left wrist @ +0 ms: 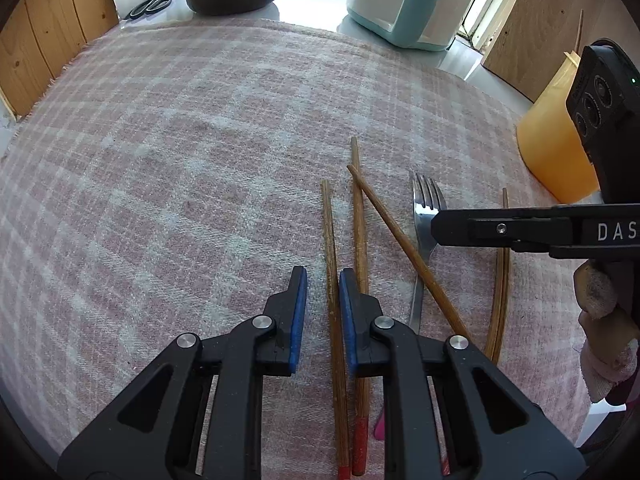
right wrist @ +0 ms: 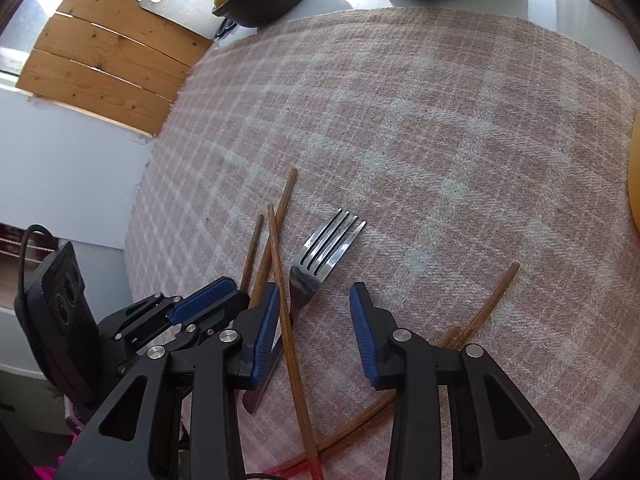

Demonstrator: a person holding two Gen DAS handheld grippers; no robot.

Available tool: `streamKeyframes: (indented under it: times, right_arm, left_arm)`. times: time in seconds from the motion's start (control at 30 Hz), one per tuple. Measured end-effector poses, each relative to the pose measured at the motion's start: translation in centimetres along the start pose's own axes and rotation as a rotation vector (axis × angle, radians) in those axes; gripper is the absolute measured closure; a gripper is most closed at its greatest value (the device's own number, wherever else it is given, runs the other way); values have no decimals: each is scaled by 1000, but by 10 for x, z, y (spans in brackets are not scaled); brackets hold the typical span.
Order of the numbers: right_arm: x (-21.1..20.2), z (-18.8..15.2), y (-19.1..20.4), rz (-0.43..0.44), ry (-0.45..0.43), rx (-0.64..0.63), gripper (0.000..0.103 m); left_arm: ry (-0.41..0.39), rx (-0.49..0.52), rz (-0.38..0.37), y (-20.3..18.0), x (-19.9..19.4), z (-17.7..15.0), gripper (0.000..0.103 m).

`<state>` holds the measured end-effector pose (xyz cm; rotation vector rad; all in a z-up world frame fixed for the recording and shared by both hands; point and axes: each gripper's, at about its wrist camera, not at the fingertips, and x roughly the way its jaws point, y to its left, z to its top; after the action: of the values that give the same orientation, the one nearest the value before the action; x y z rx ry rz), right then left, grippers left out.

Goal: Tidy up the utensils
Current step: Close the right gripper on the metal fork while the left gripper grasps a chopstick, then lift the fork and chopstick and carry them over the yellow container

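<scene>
The left gripper [left wrist: 323, 300] has a narrow gap around one chopstick [left wrist: 330, 256], not pinching yet. The right gripper [right wrist: 314, 320] stands open over the fork [right wrist: 320, 256], at 3 o'clock from that chopstick, ready to grab.

The fork [left wrist: 425, 216] handle runs under the right gripper's fingers [left wrist: 480, 228]. The chopsticks' [left wrist: 334, 320] red ends are cut off by the near edge.
</scene>
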<state>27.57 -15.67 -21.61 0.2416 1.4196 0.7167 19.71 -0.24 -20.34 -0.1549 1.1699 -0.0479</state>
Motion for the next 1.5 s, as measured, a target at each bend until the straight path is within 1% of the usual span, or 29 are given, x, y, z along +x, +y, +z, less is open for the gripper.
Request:
streamKeyframes:
  times: [0.07, 0.13, 0.27, 0.3, 0.33, 0.4, 0.47, 0.57, 0.73, 0.9, 1.33, 1.5]
  right_arm:
    - [2, 3, 0, 8, -3, 10, 70]
    - [4, 5, 0, 10, -3, 18, 74]
    - [9, 10, 1, 10, -7, 31, 79]
    - [10, 12, 2, 5, -9, 31, 84]
    - [13, 13, 2, -3, -9, 31, 87]
    - [15, 15, 2, 5, -8, 30, 89]
    - [15, 15, 4, 3, -11, 26, 89]
    - [16, 15, 7, 5, -16, 13, 95]
    - [13, 12, 18, -7, -39, -18, 96]
    - [-3, 8, 23, -26, -74, -52, 97]
    - [-42, 7, 32, -79, -160, -122, 99]
    - [-62, 7, 36, -94, -206, -144, 100]
  left_arm:
    - [0, 6, 4, -1, 1, 2, 87]
    - [0, 14, 10, -2, 2, 4, 87]
    - [-10, 35, 24, -4, 4, 6, 87]
    - [-13, 36, 27, -4, 5, 7, 87]
    - [-17, 34, 30, -4, 5, 8, 92]
    - [-20, 23, 34, -1, 6, 11, 97]
    - [-18, 5, 16, 2, 6, 11, 98]
    - [-18, -11, 5, 6, 5, 11, 99]
    - [-24, -49, -3, 15, 0, 8, 100]
    - [-48, -71, -8, 20, -12, 6, 100]
    - [-113, -76, -21, 15, -40, 10, 100]
    - [-149, -75, -31, 13, -56, 14, 100]
